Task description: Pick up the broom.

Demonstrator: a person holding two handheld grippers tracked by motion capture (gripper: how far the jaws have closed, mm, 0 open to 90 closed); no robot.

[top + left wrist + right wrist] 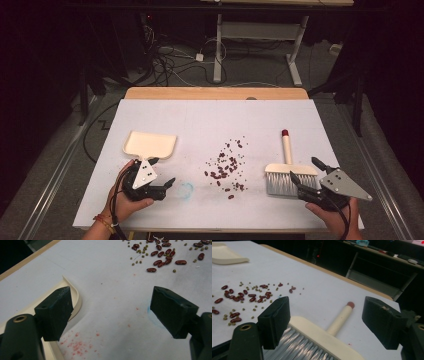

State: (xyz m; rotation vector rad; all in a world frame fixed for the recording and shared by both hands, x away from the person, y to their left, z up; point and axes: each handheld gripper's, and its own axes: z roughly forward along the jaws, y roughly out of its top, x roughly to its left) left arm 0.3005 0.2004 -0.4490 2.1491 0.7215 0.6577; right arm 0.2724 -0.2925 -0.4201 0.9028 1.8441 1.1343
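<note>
white matte sheet covers the bench (pixel 210 120), wood edge showing at the far side. cream plastic dustpan (pixel 149 144) lies flat on the left part, shallow tray with a raised curved rim. left gripper (pixel 159 176) sits just at its near edge, jaws wide apart, nothing between them; in the left gripper view one black blocky pad overlaps the dustpan rim (pixel 75 293), can't tell if it touches. faint red speckle stains and a blue ring mark on the sheet there. loose scatter of glossy dark red kidney beans (pixel 225 167) mixed with tiny round green ones mid-bench, between dustpan and brush. brush (pixel 287 167) lies flat on the right: cream handle with red tip pointing away, wide cream head, grey bristles toward the person. right gripper (pixel 304 172) spread open, straddling the bristle end (pixel 312 345), not clamped.
</note>
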